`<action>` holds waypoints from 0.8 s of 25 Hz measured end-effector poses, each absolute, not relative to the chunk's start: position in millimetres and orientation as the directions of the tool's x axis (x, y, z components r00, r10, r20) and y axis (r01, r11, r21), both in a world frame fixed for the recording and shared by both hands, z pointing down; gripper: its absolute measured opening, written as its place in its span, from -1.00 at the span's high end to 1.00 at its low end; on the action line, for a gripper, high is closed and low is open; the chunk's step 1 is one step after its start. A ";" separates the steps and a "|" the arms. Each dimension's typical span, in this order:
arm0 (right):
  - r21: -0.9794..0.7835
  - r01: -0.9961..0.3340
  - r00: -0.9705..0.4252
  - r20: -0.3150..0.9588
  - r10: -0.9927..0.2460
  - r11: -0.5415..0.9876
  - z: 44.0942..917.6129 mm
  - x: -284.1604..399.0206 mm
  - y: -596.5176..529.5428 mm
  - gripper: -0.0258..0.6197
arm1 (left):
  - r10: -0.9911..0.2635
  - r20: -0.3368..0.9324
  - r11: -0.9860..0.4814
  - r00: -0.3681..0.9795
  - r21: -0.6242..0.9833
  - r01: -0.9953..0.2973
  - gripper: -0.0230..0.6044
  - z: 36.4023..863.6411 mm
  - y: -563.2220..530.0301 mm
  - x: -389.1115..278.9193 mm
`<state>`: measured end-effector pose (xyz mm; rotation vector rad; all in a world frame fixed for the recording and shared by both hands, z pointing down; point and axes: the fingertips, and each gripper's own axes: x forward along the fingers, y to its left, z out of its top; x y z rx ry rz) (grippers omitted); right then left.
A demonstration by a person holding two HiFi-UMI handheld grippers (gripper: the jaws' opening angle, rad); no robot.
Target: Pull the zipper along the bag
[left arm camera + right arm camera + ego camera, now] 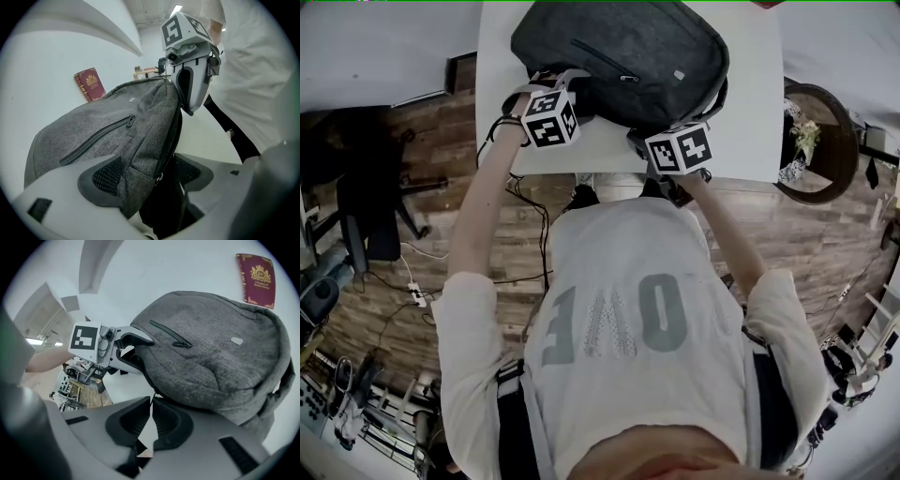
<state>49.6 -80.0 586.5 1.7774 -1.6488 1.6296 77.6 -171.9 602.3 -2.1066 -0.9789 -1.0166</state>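
Note:
A grey fabric backpack (619,56) lies on the white table (741,141). My left gripper (546,89) is at the bag's near left corner. In the left gripper view it (147,176) is shut on a fold of the bag's grey fabric (136,178) and a black strap, with a small metal zipper ring (159,177) beside the fold. My right gripper (649,141) is at the bag's near right edge. In the right gripper view its jaws (151,416) are nearly together on a thin dark zipper pull (151,399) that runs from the bag's edge (211,352).
A dark red booklet (255,280) lies on the table beyond the bag, also seen in the left gripper view (90,84). Off the table's right stands a round side table (839,150) with flowers. A black chair (366,216) and cables are on the wooden floor at left.

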 end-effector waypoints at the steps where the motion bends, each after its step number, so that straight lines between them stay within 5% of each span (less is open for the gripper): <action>1: -0.483 -0.799 -0.231 0.796 -0.560 -0.357 586.8 49.6 -81.9 0.82 | 0.358 0.825 -0.550 0.437 -0.192 0.813 -0.13 602.1 -171.8 77.9; 20: -0.314 -0.791 -0.005 0.862 -0.507 -0.525 599.6 49.2 -85.3 0.83 | 0.350 0.768 -0.496 0.537 -0.335 0.801 -0.12 580.0 -219.8 58.2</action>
